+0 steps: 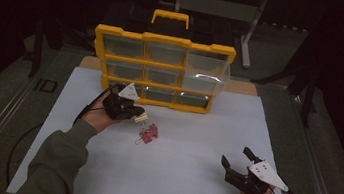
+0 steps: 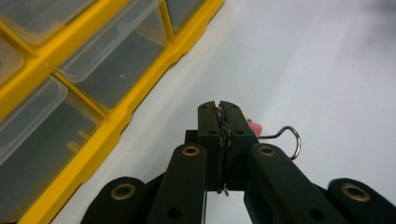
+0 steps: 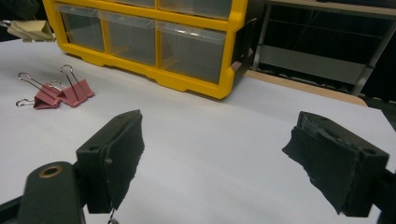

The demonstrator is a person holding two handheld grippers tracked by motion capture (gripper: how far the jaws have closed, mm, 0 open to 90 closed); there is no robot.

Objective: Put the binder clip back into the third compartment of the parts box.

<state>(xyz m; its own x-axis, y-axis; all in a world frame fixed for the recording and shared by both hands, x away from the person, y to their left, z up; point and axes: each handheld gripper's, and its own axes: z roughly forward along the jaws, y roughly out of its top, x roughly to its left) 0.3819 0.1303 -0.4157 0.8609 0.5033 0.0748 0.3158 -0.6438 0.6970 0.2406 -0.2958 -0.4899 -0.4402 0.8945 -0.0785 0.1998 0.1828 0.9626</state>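
The left gripper (image 1: 138, 116) was clamped on a binder clip (image 2: 286, 138), seemingly bound for the yellow organizer (image 1: 161, 70); the right gripper (image 1: 235, 162) waited, jaws apart.

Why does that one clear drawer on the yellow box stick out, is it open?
Open. On the yellow organizer, the right-hand clear drawer juts forward past its neighbours, which sit flush in the frame.
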